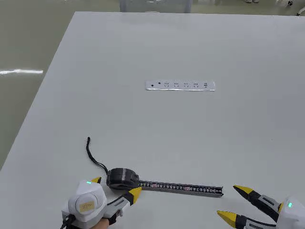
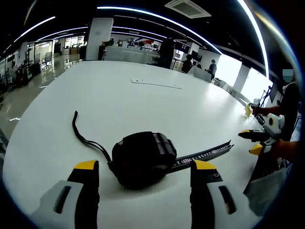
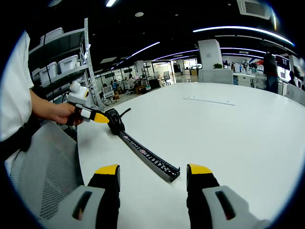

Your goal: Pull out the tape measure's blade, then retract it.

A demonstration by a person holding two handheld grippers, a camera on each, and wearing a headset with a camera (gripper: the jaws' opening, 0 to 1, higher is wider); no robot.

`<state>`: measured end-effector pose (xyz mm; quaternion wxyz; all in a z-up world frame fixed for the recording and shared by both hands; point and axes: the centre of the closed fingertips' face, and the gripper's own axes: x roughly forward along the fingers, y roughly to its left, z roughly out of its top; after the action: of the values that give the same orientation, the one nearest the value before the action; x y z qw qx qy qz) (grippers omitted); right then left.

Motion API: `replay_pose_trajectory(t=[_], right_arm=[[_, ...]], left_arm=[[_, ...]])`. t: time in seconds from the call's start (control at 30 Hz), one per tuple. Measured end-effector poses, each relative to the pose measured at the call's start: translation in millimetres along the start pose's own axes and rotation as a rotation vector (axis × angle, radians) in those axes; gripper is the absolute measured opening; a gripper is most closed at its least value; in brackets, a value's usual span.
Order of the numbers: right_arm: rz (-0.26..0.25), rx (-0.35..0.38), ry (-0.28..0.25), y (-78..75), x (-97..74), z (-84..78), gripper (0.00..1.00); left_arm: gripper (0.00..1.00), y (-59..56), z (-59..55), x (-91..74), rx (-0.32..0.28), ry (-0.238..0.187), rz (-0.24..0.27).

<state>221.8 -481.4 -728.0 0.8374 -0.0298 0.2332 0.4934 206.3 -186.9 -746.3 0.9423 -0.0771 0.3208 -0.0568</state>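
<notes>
Tape measure lies near the front edge of the bench in the head view, its blade drawn out rightward and its wrist strap trailing up to the left; a power strip sits well apart, farther back. Left gripper view: the left gripper is spread wide, its fingers straddling the black case without touching. Right gripper view: the right gripper is wide open and empty, the blade's end hook just ahead between its fingers.

The surface is smooth, matt white. The tape measure has a matt black, rubbery-looking plastic case.
</notes>
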Motion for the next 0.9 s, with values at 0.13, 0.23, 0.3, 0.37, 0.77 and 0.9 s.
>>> replay_pose_trajectory(t=[0.13, 0.23, 0.3, 0.37, 0.77, 0.9], right_arm=[[0.001, 0.006, -0.002, -2.3, 1.4, -0.4, 0.56], [0.000, 0.009, -0.004, -3.8, 1.6, -0.2, 0.56], [0.000, 0.006, 0.001, -5.5, 1.8, -1.4, 0.56], [0.002, 0.007, 0.002, -6.5, 1.6, -1.8, 0.56], [0.008, 0.012, 0.009, -15.4, 5.3, -4.8, 0.55], [0.016, 0.011, 0.019, -15.6, 7.7, -7.5, 0.55]], left_arm=[[0.77, -0.7, 3.2, 0.8, -0.033, -0.013, 0.009], [0.77, -0.4, 1.5, 4.7, -0.047, -0.006, 0.014], [0.77, -1.3, 1.9, 6.6, -0.052, -0.009, 0.014], [0.77, -2.0, 4.0, 7.1, -0.049, -0.013, 0.019], [0.78, -2.0, 0.5, 14.7, -0.132, 0.003, 0.032], [0.78, 0.4, 0.8, 16.6, -0.157, 0.005, 0.050]])
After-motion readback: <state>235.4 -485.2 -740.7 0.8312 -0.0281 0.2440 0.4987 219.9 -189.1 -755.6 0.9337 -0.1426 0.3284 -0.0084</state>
